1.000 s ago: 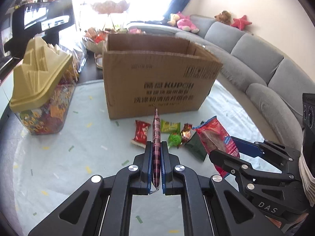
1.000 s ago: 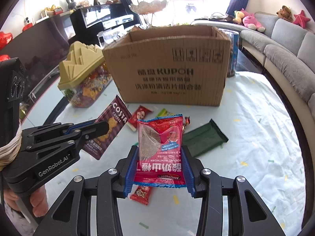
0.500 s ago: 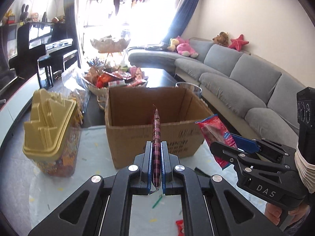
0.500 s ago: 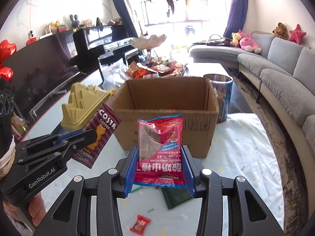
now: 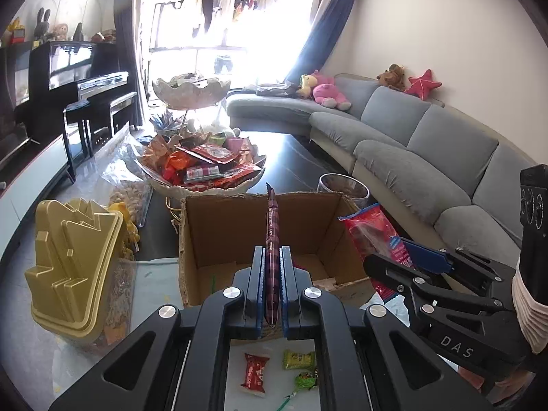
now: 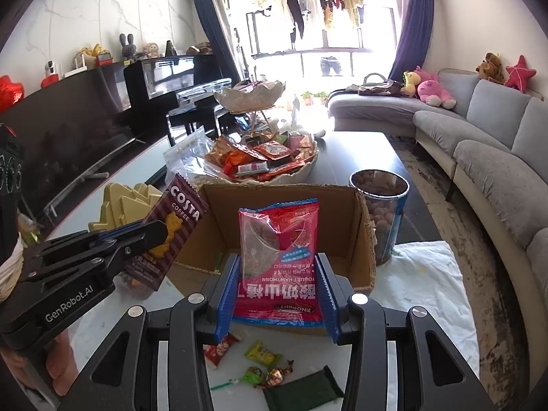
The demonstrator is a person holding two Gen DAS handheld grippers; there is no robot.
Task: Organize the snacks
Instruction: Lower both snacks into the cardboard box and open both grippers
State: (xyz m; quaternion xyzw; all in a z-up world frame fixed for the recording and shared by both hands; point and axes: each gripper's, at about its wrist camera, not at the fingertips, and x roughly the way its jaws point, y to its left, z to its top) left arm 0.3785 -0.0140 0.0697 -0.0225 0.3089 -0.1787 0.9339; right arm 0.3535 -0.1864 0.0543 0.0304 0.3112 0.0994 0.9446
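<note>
The left hand-held gripper (image 5: 272, 294) is pinching a maroon striped Costa coffee biscuit pouch (image 6: 171, 236) edge-on, and in the lower centre of the left view the pouch is showing only as a thin crimped strip standing up between the blue ribbed pads. The right hand-held gripper (image 6: 277, 294) is clamping a red yogurt hawthorn packet (image 6: 279, 243) across its lower width, the glossy film bowing a little between the pads. Both packs are hanging just in front of and above the open cardboard box (image 6: 363, 239), whose corrugated walls and raw flaps are filling the middle of each frame. These look like light, crinkly foil pouches with brittle contents, so gripping by the flat sealed margin seems safer than squeezing the puffed middle. Small wrapped candies (image 6: 263, 354) and a dark green matte sachet (image 6: 303, 394) are lying on the pale cloth-covered counter (image 6: 428, 294) at the bottom of the frame.
</note>
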